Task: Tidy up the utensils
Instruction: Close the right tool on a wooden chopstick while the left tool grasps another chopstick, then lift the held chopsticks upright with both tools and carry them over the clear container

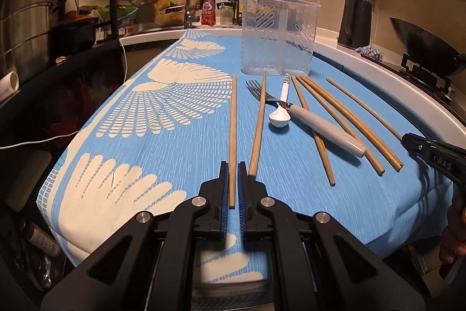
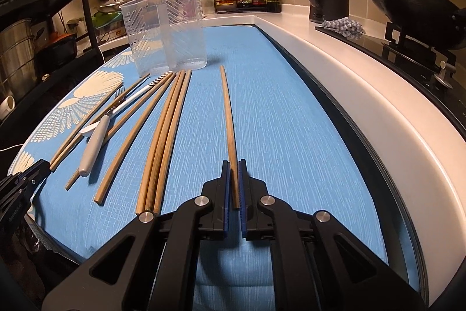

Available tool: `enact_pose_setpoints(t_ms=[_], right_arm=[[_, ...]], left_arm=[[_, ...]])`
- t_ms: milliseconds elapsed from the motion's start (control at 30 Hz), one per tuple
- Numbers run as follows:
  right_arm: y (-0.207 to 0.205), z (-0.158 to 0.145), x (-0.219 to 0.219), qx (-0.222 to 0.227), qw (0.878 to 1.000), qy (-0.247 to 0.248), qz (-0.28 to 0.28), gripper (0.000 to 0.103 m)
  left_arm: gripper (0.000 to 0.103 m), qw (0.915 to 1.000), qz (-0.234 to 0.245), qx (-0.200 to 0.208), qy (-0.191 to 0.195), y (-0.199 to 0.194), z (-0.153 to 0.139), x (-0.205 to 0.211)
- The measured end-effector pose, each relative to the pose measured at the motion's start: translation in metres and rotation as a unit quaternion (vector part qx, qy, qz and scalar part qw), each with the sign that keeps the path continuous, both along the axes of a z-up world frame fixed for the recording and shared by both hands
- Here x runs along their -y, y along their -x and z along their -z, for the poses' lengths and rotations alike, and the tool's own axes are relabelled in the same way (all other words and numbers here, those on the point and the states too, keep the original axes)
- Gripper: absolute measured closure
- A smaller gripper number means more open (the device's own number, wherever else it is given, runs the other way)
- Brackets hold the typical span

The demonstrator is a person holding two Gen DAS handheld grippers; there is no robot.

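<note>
Two fisheye views look along black grippers over a blue cloth (image 1: 189, 142) with cream fan shapes, spread on a kitchen counter. The curved lens bends the counter edge, and the dark shelves at the left are hard to read. Only a sliver of a hand shows at the far right edge of the left wrist view; the person is otherwise cut off.

The left gripper (image 1: 232, 165) points forward and downward, its blue-padded jaws pressed together on the near end of the leftmost chopstick (image 1: 233, 130), which stretches away over the cloth. The right gripper (image 2: 234, 164) is angled likewise, pinching the near end of the rightmost chopstick (image 2: 227, 107), which lies apart from the others.

Between them lie the loose chopsticks (image 2: 163, 136), a fork (image 1: 256, 89) with a pale handle, and a small white spoon (image 1: 279, 113) crossing it. A clear plastic utensil holder (image 1: 276, 34) stands upright at the far end of the cloth, its inner divider blurred by the see-through walls
</note>
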State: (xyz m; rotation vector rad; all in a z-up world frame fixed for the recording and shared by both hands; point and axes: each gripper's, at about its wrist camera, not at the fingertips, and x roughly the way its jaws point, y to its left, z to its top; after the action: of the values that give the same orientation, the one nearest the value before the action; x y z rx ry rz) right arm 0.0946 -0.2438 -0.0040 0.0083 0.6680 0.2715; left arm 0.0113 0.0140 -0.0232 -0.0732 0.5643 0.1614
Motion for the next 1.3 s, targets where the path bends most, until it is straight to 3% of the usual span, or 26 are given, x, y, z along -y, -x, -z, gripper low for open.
enact_pose_setpoints(t_ms=[433, 900, 1300], right_arm=[[0.004, 0.003, 0.000, 0.016, 1.000, 0.000, -0.004, 0.096], [0.000, 0.000, 0.000, 0.004, 1.000, -0.002, 0.001, 0.098], [0.019, -0.041, 0.007, 0.046, 0.999, -0.008, 0.010, 0.098]], left_arm=[[0.096, 0.9999, 0.003, 0.015, -0.004, -0.002, 0.002, 0.003], [0.098, 0.9999, 0.008, 0.011, -0.003, -0.002, 0.001, 0.002], [0.098, 0.9978, 0.011, 0.065, -0.006, 0.015, -0.031, 0.003]])
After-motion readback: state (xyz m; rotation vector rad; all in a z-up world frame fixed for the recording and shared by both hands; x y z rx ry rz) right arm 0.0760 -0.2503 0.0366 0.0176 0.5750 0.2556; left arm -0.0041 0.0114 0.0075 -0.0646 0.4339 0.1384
